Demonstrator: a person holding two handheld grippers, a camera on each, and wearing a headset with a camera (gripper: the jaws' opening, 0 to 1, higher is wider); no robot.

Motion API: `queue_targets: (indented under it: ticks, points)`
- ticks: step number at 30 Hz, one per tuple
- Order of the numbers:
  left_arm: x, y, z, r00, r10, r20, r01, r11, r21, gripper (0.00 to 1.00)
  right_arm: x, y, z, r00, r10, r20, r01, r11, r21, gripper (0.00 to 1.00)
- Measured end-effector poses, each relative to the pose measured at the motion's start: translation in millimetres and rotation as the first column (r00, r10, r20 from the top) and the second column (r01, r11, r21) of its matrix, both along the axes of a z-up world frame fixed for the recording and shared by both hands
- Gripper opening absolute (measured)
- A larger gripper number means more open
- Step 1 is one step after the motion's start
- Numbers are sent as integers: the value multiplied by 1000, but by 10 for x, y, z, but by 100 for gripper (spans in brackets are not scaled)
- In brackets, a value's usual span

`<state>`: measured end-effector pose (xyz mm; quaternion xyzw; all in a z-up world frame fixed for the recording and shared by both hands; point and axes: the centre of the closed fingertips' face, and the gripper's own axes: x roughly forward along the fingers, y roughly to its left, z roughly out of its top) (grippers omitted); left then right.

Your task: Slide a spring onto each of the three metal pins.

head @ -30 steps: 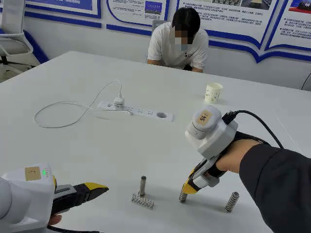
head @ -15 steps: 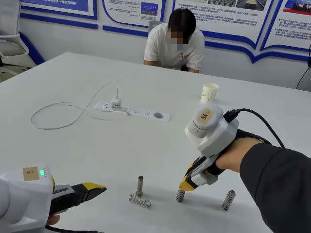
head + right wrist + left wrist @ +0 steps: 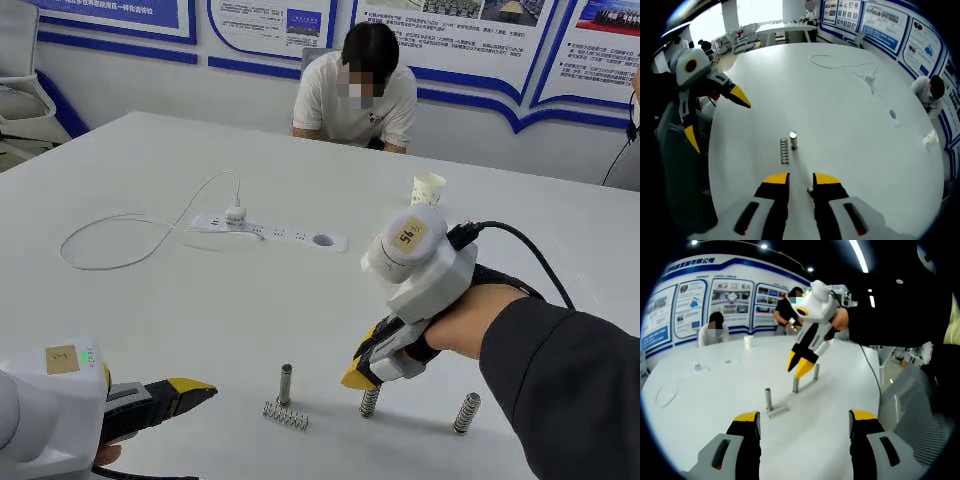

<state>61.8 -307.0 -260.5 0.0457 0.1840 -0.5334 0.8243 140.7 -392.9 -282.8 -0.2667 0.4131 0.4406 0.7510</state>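
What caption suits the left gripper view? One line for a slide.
Left gripper open before a bare pin and loose spring; right gripper above a sprung pin.

Looks like a meeting or display room.
Blue-trimmed info boards (image 3: 470, 25) line the wall; a big white table (image 3: 180, 320) carries a power strip (image 3: 275, 232).

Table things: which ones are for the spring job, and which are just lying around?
For the job: bare pin, loose spring beside it, middle pin wearing a spring, right pin wearing a spring.
Just lying about: power strip, cable, paper cup.
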Motion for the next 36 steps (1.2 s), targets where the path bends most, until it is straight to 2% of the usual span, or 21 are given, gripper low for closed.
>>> queue_targets:
  ticks: [9, 16, 24, 36]
  points:
    - [7, 5, -7, 1000, 1, -1, -1, 1000, -1, 73, -85, 180, -142, 1000, 20, -15, -19, 1000, 24, 19]
    - [13, 10, -22, 1000, 2, -4, -2, 1000, 0, 73, -144, 286, -312, 999, 17, -34, -15, 999, 49, 19]
    - [15, 13, -34, 1000, 1, -8, -1, 1000, 3, 73, -134, 311, -443, 1000, -9, -25, 11, 997, 79, 18]
    - [18, 27, -55, 1000, 5, -17, -5, 1000, 7, 73, -121, 341, -620, 1000, -16, -23, 18, 996, 90, 16]
